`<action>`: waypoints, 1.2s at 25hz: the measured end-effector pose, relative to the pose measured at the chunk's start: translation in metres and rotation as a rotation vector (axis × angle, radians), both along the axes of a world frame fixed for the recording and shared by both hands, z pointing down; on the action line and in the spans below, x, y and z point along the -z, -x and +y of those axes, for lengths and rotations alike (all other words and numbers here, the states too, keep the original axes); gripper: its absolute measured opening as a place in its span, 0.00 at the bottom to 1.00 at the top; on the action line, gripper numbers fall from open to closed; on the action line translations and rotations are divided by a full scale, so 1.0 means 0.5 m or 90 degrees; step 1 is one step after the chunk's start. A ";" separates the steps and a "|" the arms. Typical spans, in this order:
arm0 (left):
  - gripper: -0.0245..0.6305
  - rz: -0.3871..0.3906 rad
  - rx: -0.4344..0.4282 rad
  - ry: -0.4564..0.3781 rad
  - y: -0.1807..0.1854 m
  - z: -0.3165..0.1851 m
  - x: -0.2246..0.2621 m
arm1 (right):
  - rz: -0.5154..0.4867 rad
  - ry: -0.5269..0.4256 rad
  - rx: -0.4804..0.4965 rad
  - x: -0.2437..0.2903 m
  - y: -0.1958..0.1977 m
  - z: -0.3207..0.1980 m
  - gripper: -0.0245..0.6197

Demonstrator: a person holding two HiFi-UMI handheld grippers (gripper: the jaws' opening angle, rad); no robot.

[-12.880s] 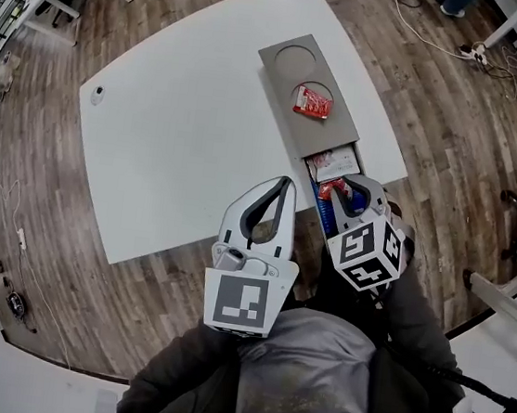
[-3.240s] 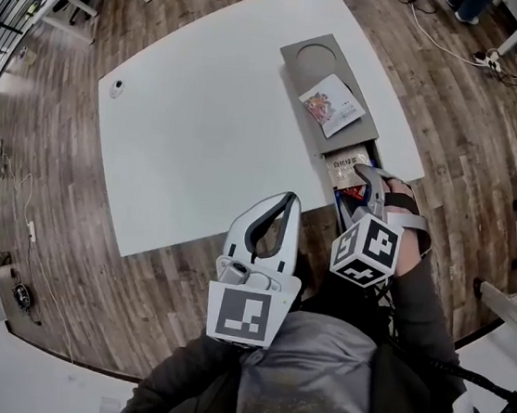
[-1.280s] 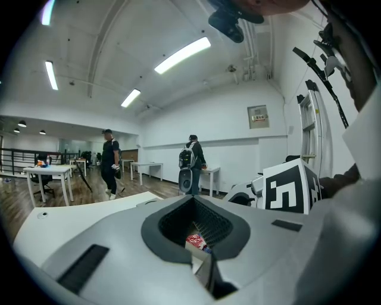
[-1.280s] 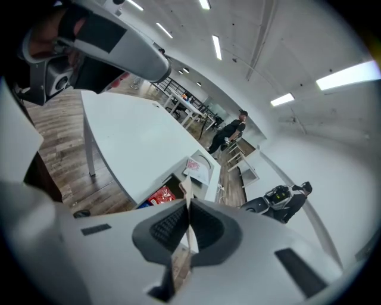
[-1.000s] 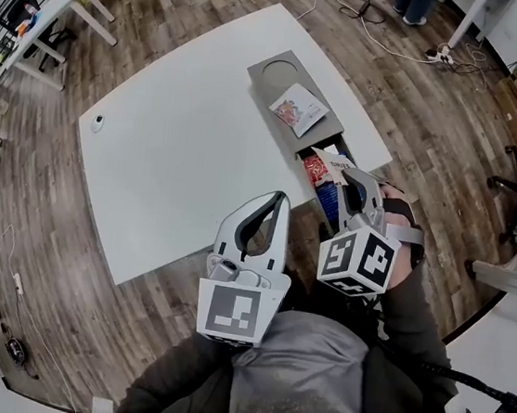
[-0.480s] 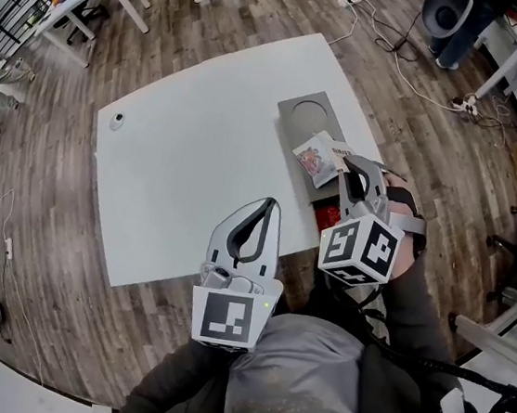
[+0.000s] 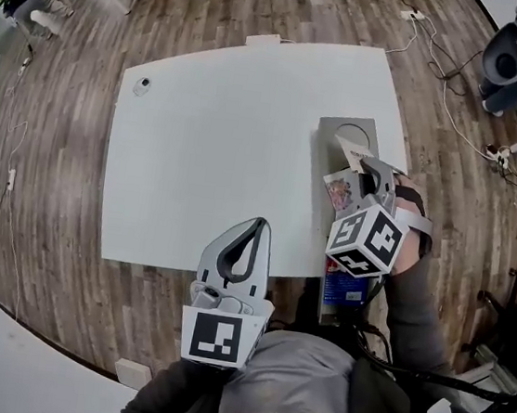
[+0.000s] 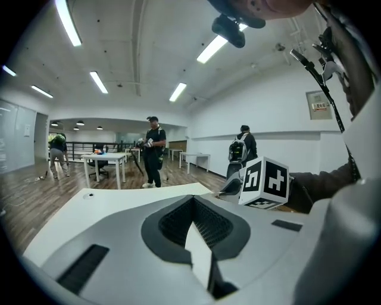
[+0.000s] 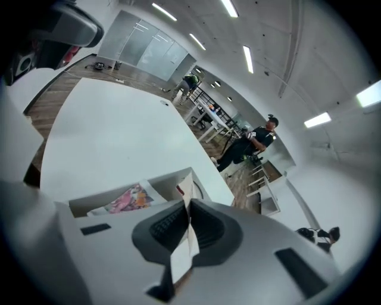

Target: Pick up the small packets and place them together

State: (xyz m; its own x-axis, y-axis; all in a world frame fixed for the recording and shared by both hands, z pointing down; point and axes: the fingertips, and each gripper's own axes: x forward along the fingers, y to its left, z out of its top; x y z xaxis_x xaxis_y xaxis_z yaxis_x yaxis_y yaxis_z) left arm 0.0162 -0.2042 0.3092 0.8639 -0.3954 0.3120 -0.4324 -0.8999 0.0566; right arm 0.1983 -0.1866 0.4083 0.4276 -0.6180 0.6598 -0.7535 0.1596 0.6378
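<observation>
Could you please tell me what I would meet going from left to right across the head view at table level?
Small round object → left gripper → right gripper, shut on a packet.

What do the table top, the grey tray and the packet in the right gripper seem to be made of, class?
Table top: likely laminate or painted board; smooth matt white, no grain.
Grey tray: perhaps moulded plastic or pressed board; even matt grey, round recess.
Packet in the right gripper: thin printed paper or film, unclear which; sheet-thin between the jaws.
</observation>
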 end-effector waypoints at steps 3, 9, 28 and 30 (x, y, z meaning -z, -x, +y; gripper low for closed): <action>0.04 -0.010 0.011 0.006 0.004 -0.003 -0.008 | -0.025 0.015 0.011 -0.019 0.010 -0.009 0.05; 0.04 -0.014 0.017 0.002 0.006 -0.002 -0.006 | -0.059 0.038 0.017 -0.033 0.028 0.001 0.12; 0.04 0.014 -0.040 0.005 0.039 0.060 0.032 | -0.046 0.041 -0.025 0.010 0.086 0.103 0.25; 0.04 0.018 -0.060 0.002 0.043 0.078 0.036 | -0.040 0.030 -0.041 0.018 0.095 0.127 0.24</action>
State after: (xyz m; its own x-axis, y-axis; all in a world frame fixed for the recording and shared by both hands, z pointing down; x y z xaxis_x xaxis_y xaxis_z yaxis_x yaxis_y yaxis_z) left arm -0.0053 -0.1654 0.2914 0.9057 -0.3112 0.2878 -0.3442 -0.9362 0.0708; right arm 0.1509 -0.1230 0.3994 0.4216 -0.5586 0.7143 -0.8019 0.1382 0.5813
